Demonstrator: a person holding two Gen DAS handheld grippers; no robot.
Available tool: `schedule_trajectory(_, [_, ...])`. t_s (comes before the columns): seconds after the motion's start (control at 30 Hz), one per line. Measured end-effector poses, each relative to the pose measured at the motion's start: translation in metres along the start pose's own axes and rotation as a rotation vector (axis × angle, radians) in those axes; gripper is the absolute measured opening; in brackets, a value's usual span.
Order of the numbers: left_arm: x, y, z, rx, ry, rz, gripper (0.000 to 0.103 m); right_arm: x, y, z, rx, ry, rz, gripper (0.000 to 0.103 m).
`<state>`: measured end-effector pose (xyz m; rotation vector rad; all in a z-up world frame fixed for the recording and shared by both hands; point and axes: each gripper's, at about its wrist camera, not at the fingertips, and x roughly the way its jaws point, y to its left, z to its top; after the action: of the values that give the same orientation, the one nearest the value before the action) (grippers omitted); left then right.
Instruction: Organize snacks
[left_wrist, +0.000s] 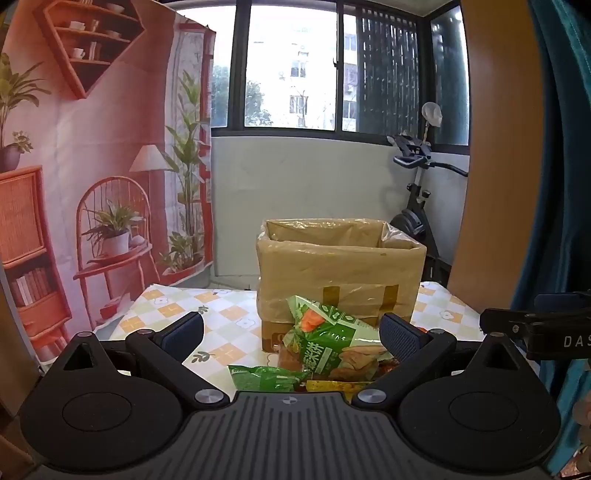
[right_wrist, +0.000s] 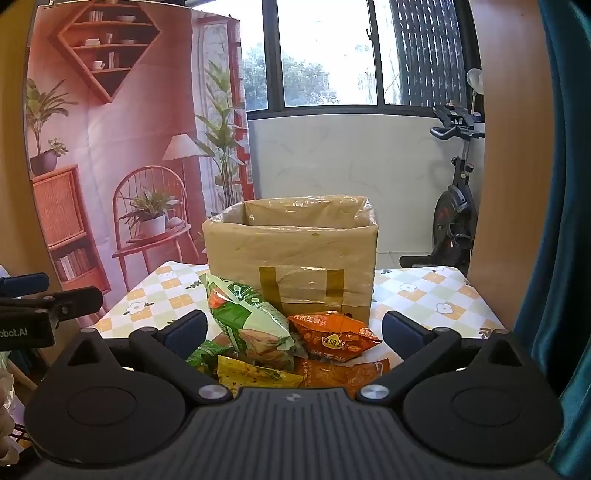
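Observation:
A pile of snack packets lies on the checkered tablecloth in front of an open cardboard box lined with clear plastic. A large green packet leans on top. A small green packet, a yellow packet and orange packets lie around it. My left gripper is open and empty, just short of the pile. My right gripper is open and empty, its fingers on either side of the pile, above it.
The table stands before a printed backdrop on the left. An exercise bike stands at the back right. A brown panel and a teal curtain bound the right side. The other gripper shows at each view's edge.

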<state>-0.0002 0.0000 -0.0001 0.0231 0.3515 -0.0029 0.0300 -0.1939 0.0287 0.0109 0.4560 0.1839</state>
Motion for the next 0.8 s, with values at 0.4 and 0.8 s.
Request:
schedule_trajectory(0.4, [-0.0030, 0.0002, -0.0004, -0.014, 0.008, -0.006, 0.102, -0.0001, -0.0010, -0.0020, 0.001, -0.004, -0.005, 0.103])
schedule_trajectory(0.8, [-0.0003, 0.0021, -0.0005, -0.020, 0.013, -0.002, 0.102, 0.0016, 0.0004, -0.0025, 0.000, -0.002, -0.006, 0.103])
